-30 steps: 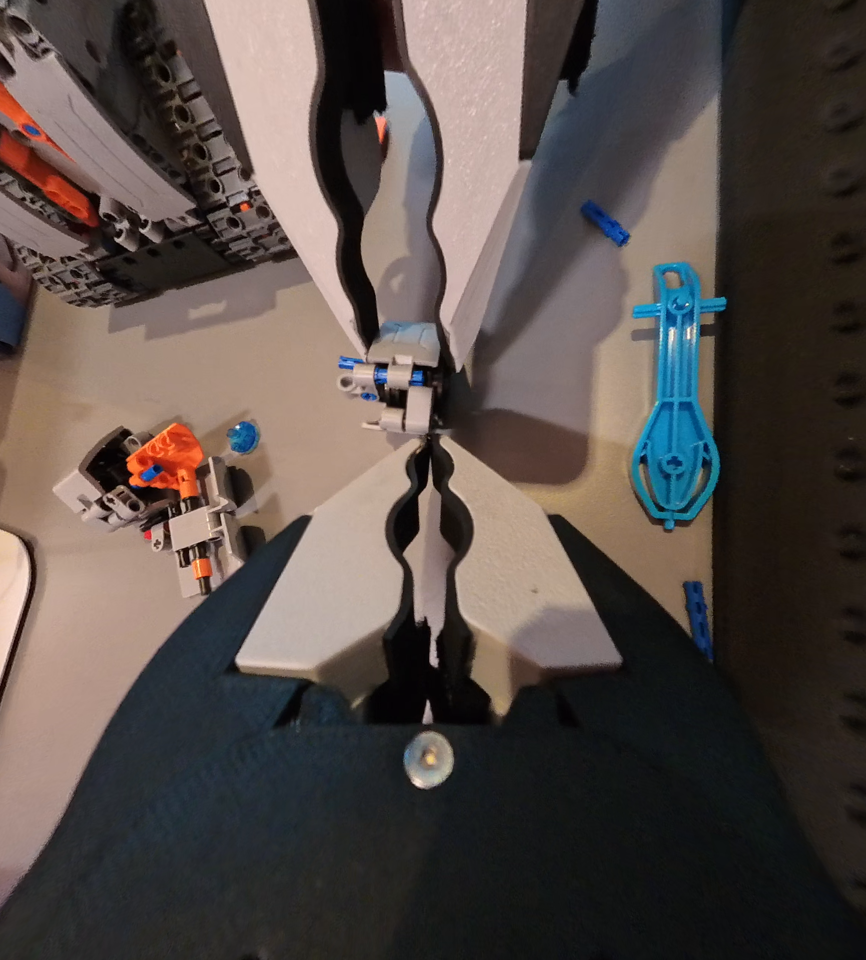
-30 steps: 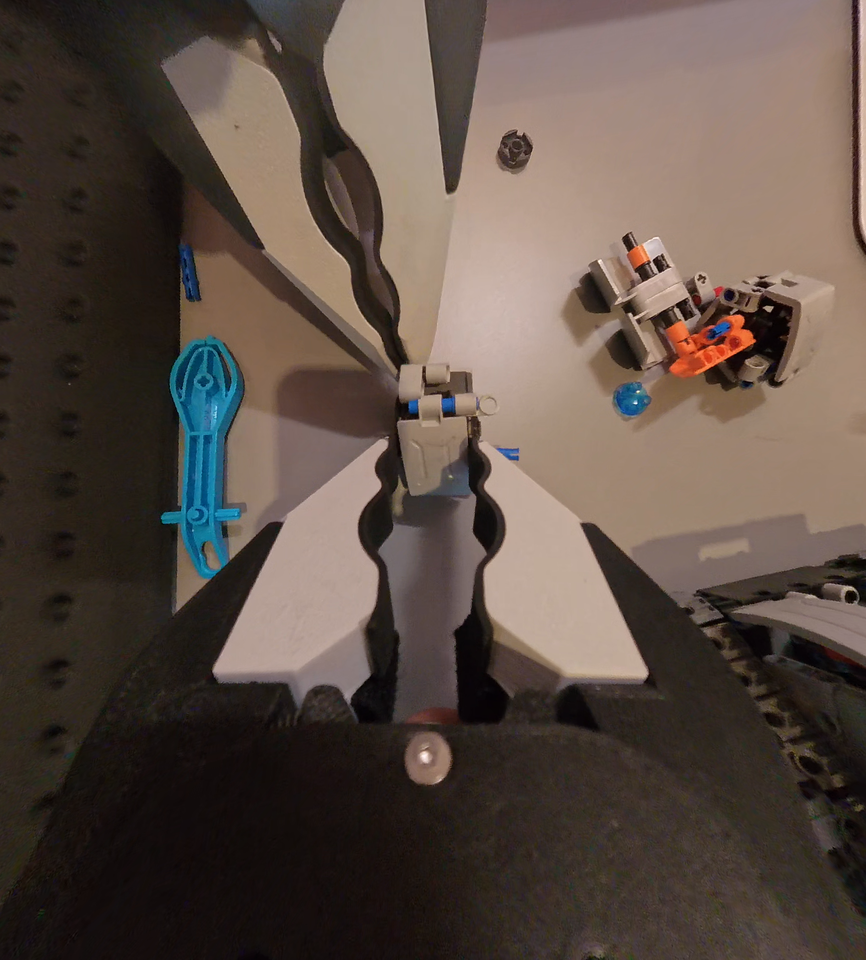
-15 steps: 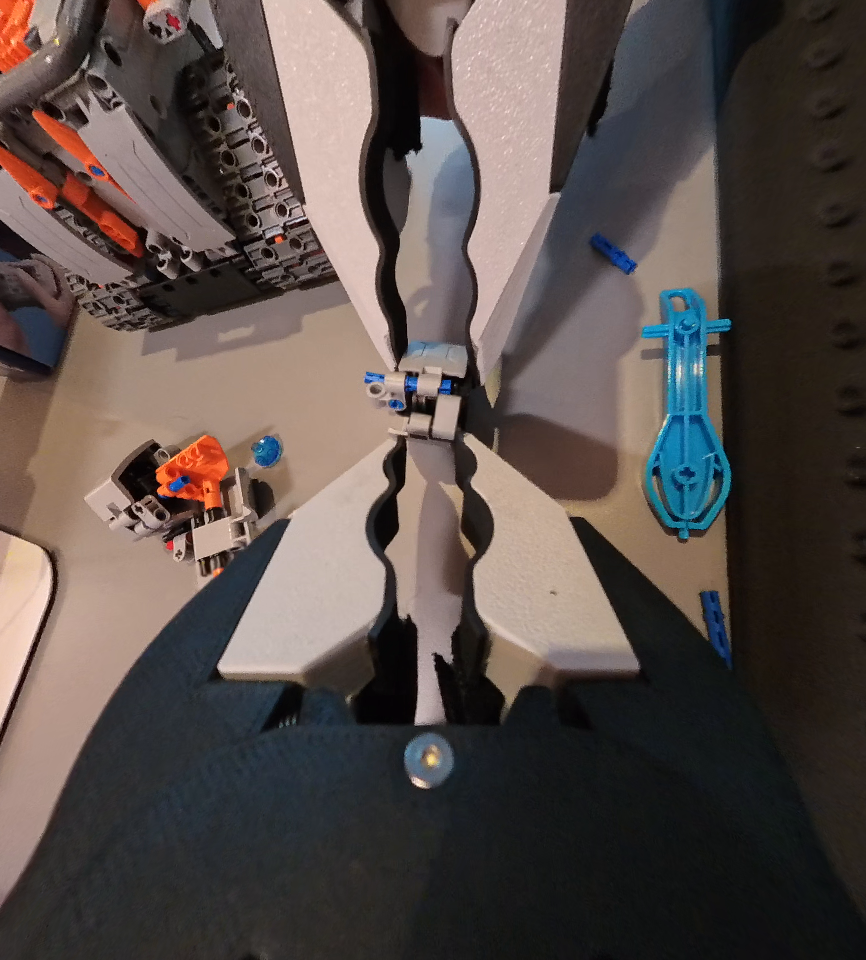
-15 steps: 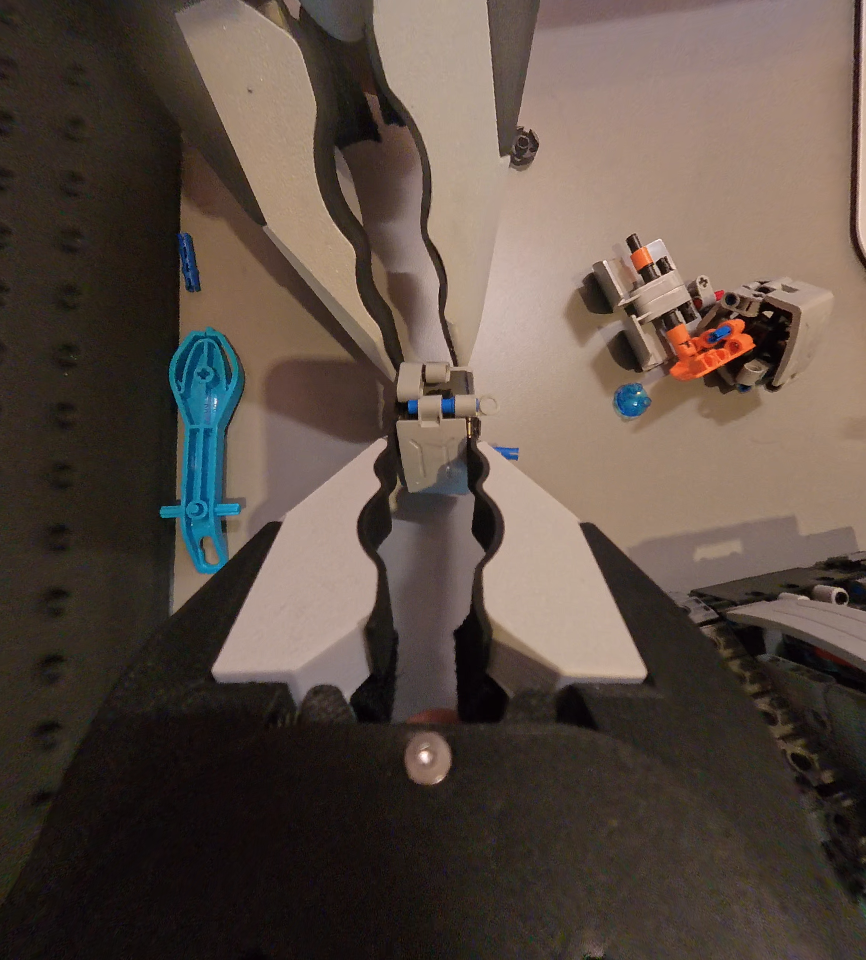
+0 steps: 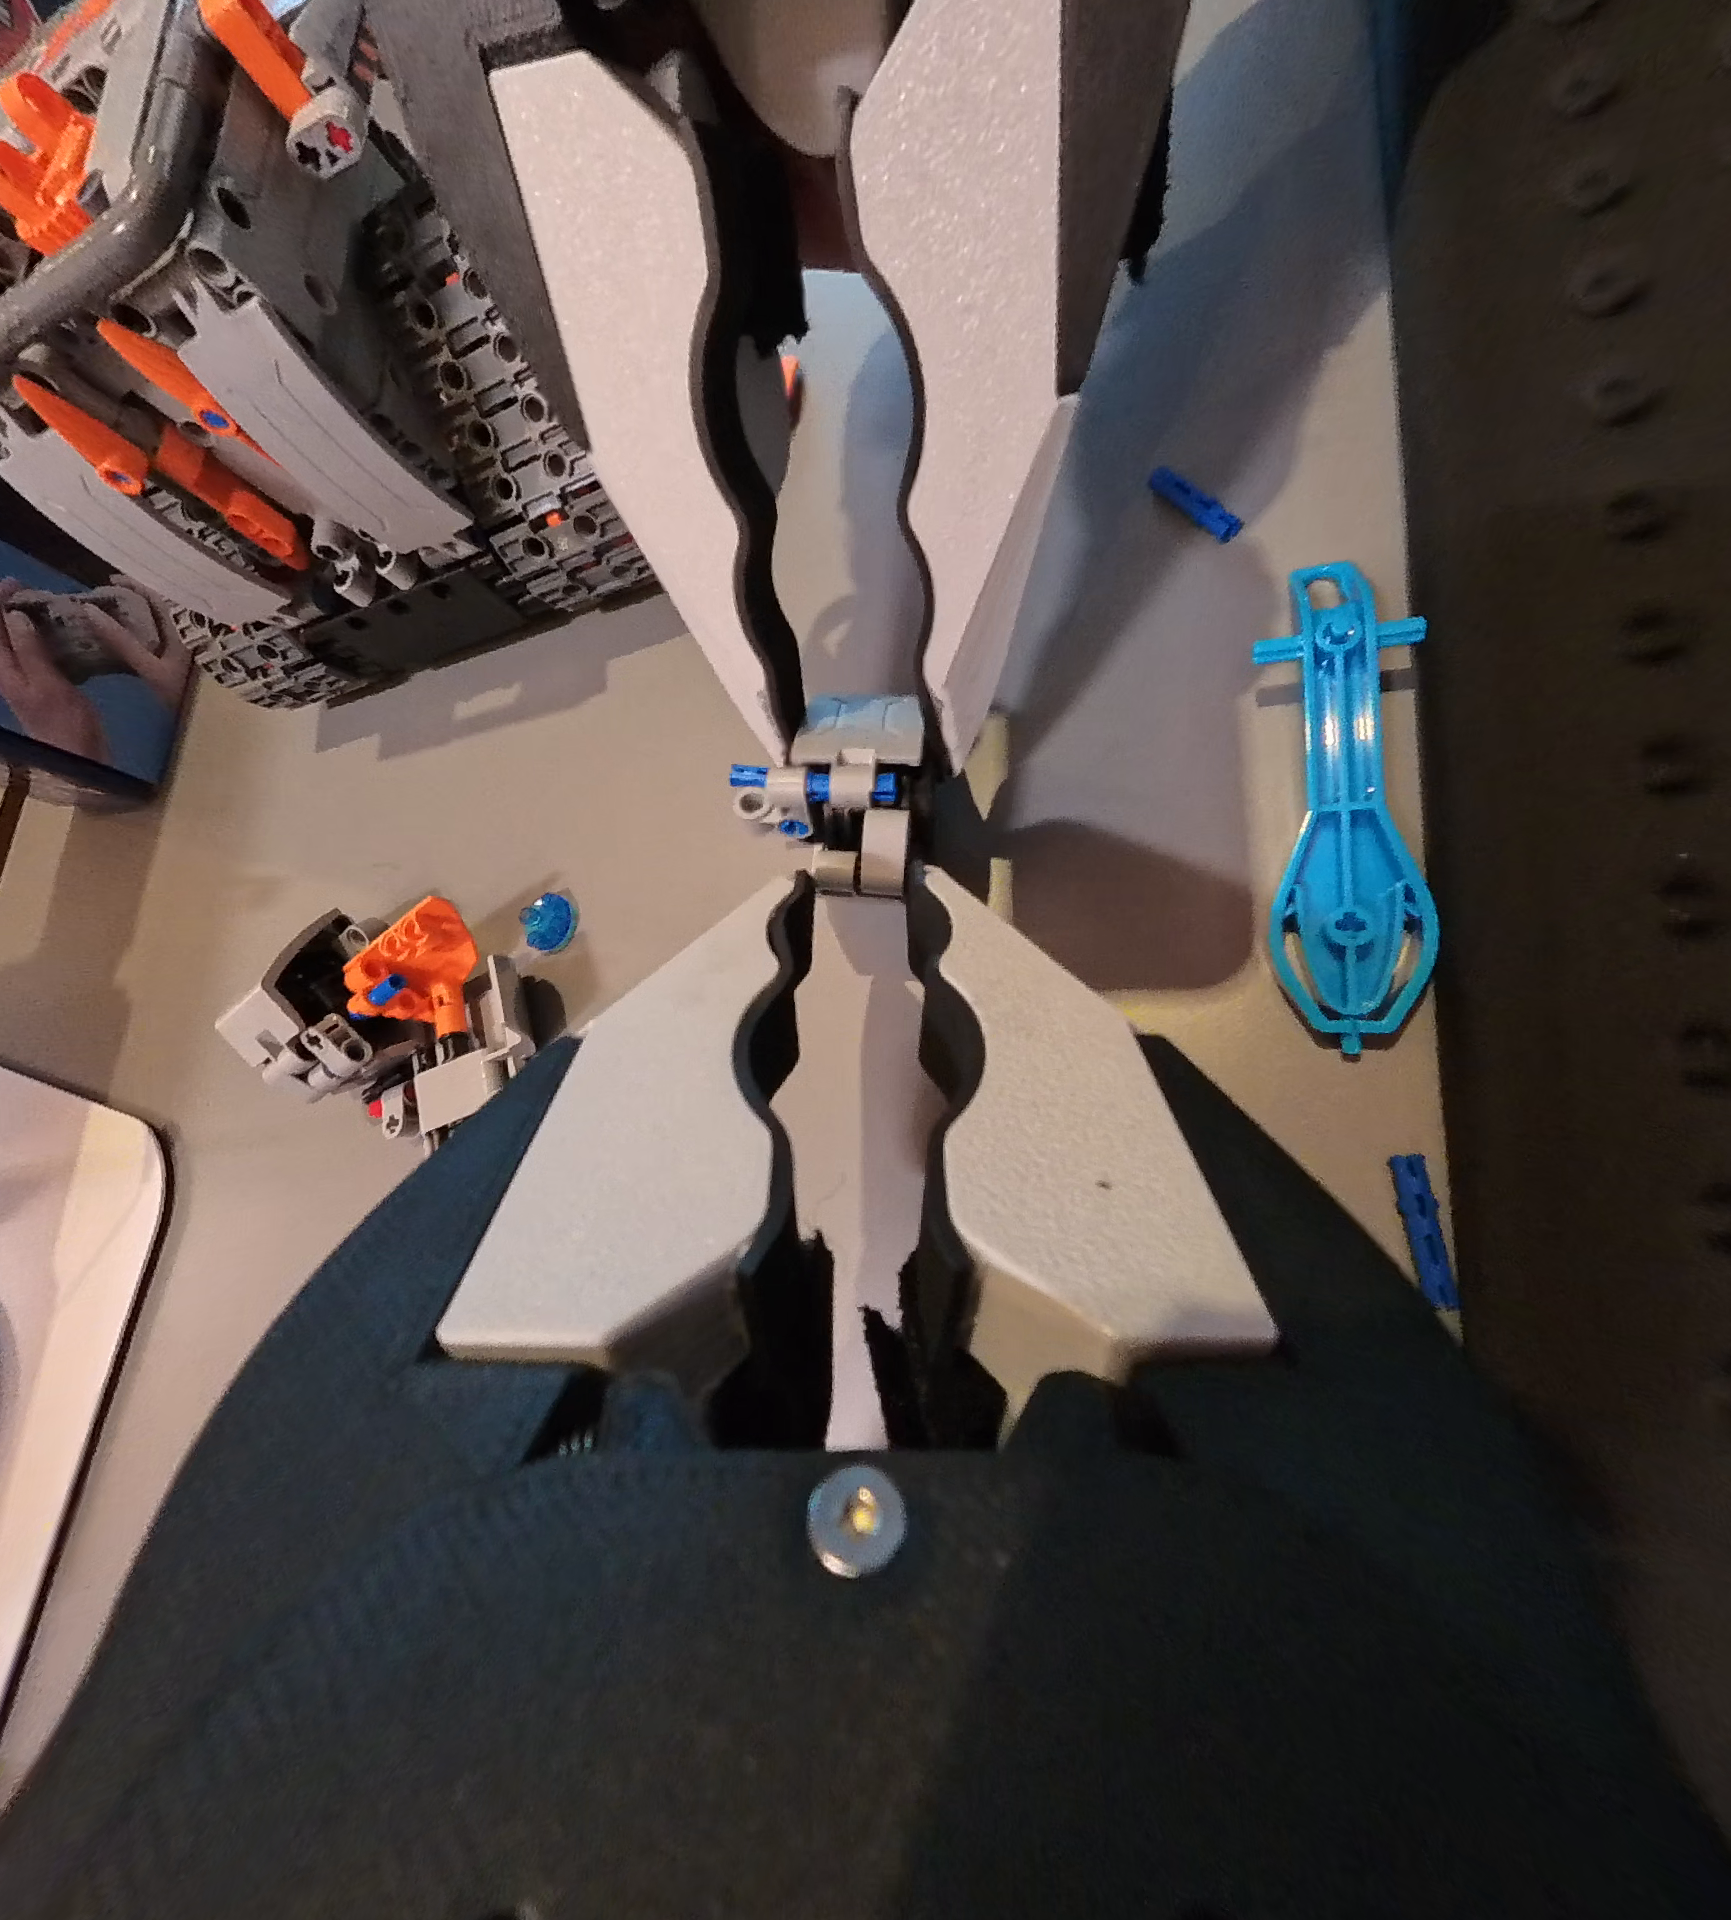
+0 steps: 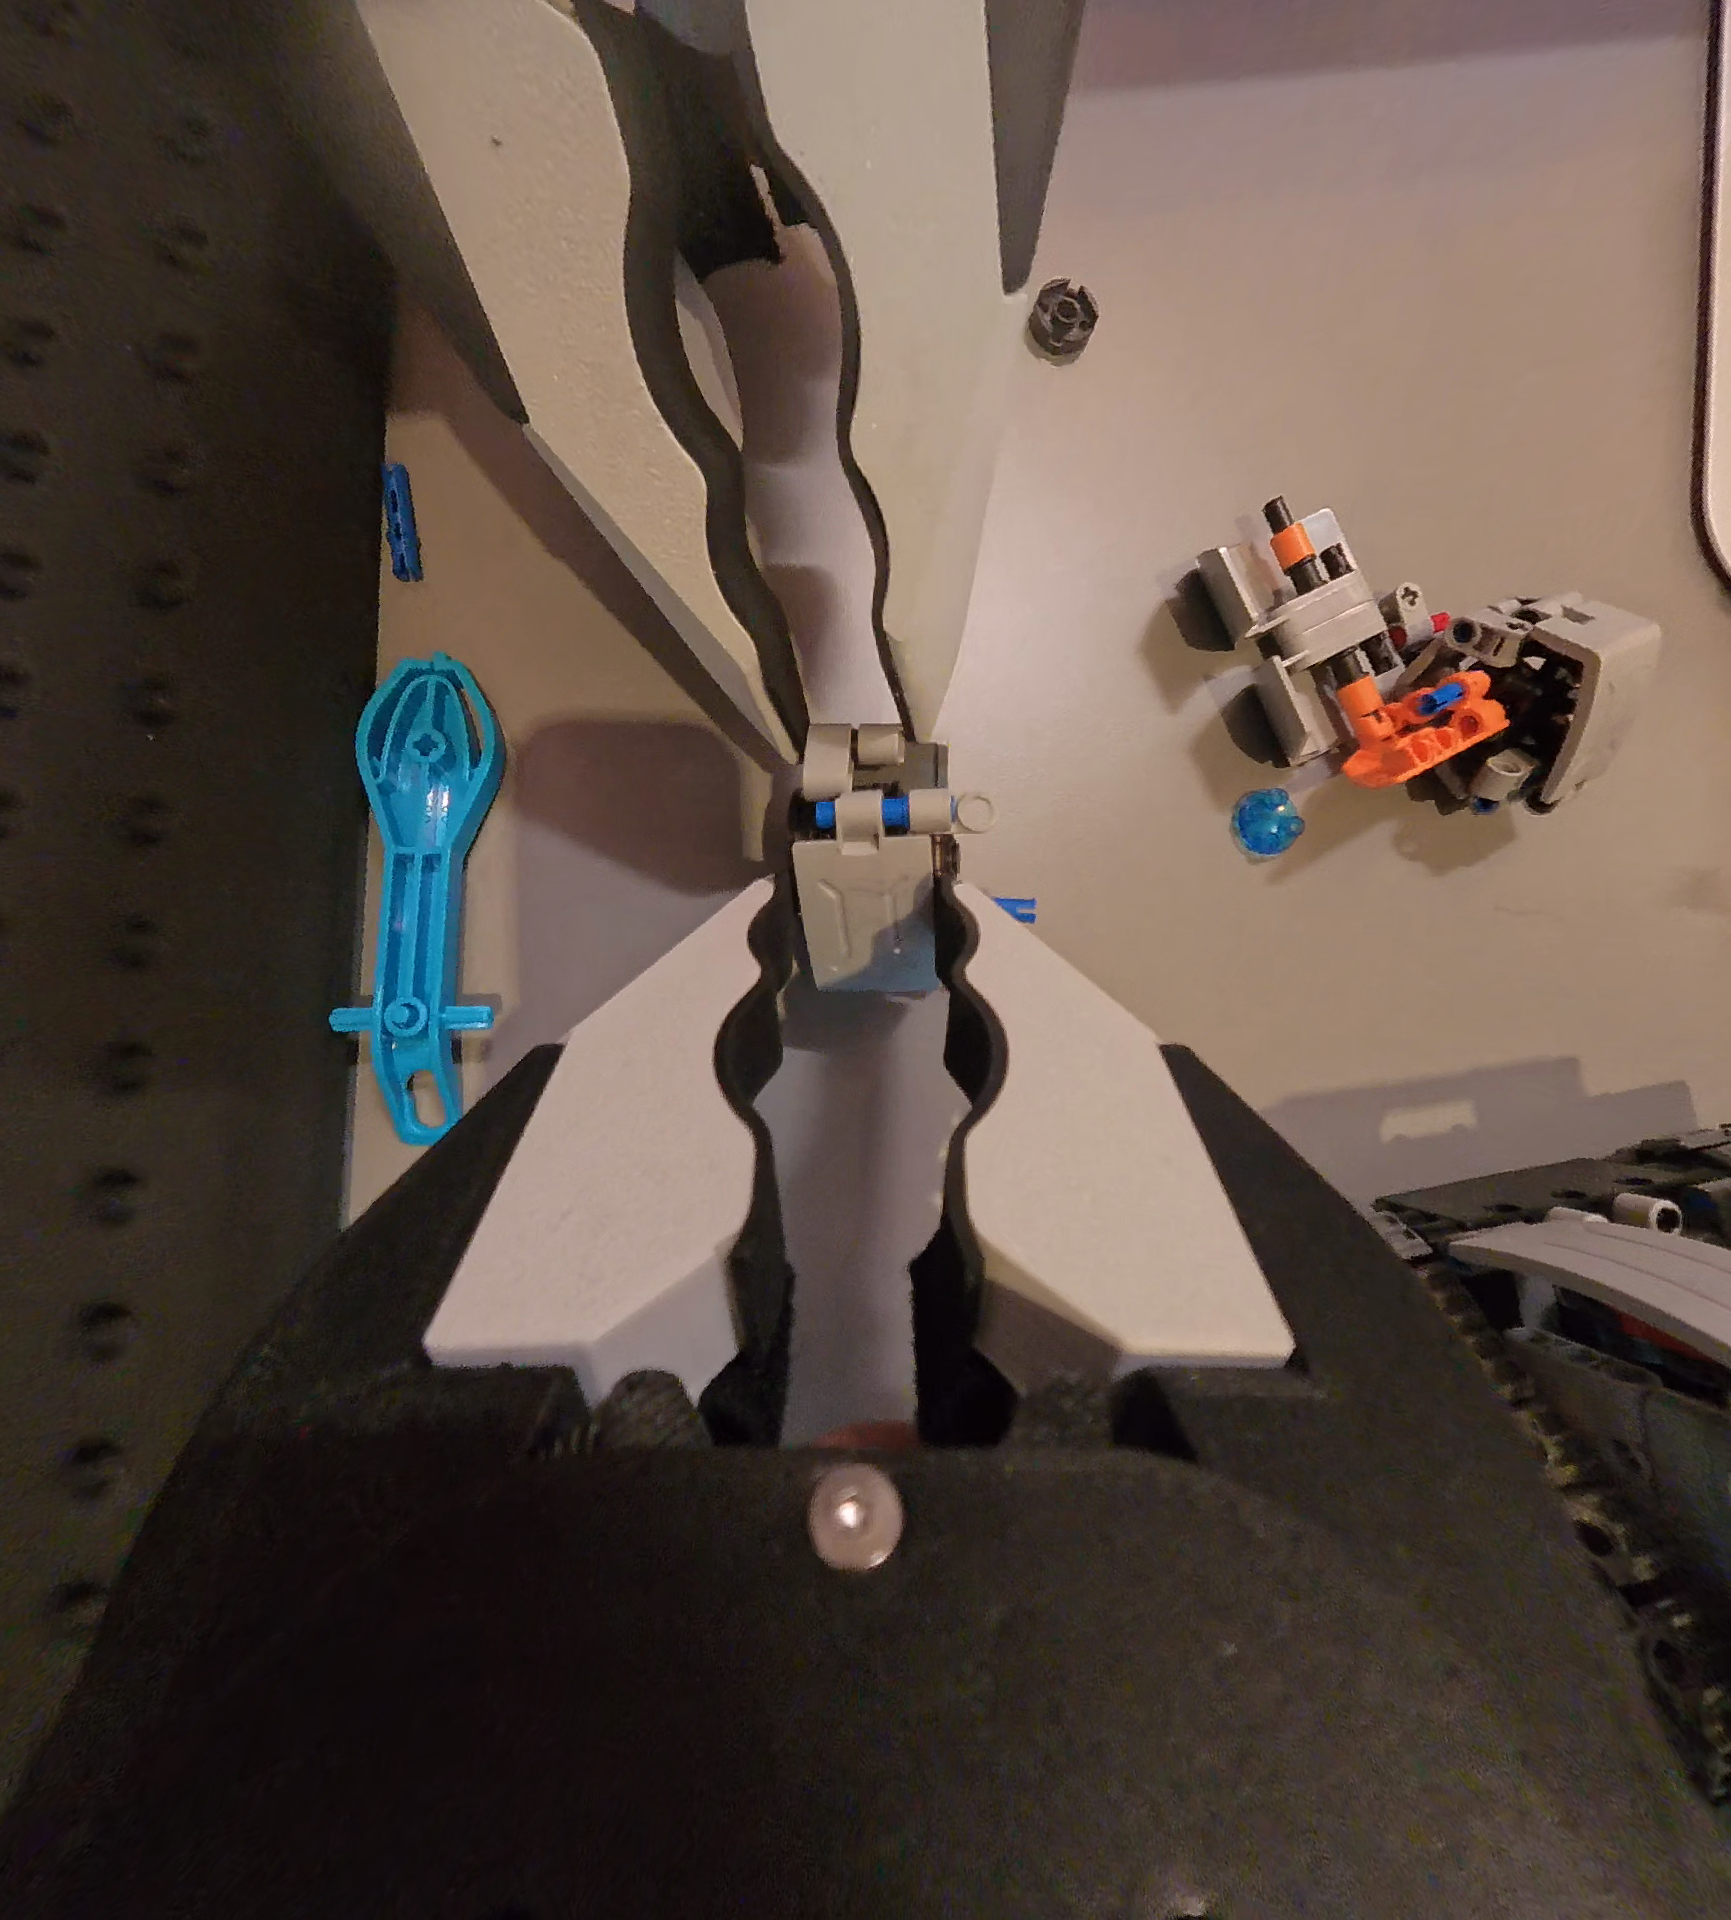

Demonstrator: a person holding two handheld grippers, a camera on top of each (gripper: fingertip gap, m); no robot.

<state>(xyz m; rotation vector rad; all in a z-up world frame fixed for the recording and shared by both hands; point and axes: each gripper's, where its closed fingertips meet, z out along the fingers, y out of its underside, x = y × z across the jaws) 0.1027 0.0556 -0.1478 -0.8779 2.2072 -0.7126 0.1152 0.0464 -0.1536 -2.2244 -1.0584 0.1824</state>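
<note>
A small grey brick assembly with blue pins (image 5: 845, 790) hangs above the beige table between my two grippers, which face each other tip to tip. My right gripper (image 6: 863, 891) is shut on its grey panel end (image 6: 866, 925). It also shows at the top of the left wrist view (image 5: 856, 727). My left gripper (image 5: 863, 883) has its jaws narrowly parted, and they flank the assembly's grey connector end (image 5: 866, 857). The left gripper also shows at the top of the right wrist view (image 6: 856, 743).
A light blue separator tool (image 5: 1349, 821) lies by a black studded mat (image 5: 1619, 935). An orange and grey sub-assembly (image 5: 393, 997), a clear blue stud (image 5: 547, 920), loose blue pins (image 5: 1193, 504) and a large tracked model (image 5: 248, 364) are on the table. A white tray (image 5: 9, 1299) is at the left edge. My left and right fingertips are right by each other. My right tips are roughly 9 cm from the clear blue stud (image 5: 547, 920). The right camera catches it too, in the right wrist view (image 6: 1271, 820).
My left gripper's jaws went from shut to narrowly parted, and now sit around the assembly's near end. My right gripper kept its hold and stayed put.
</note>
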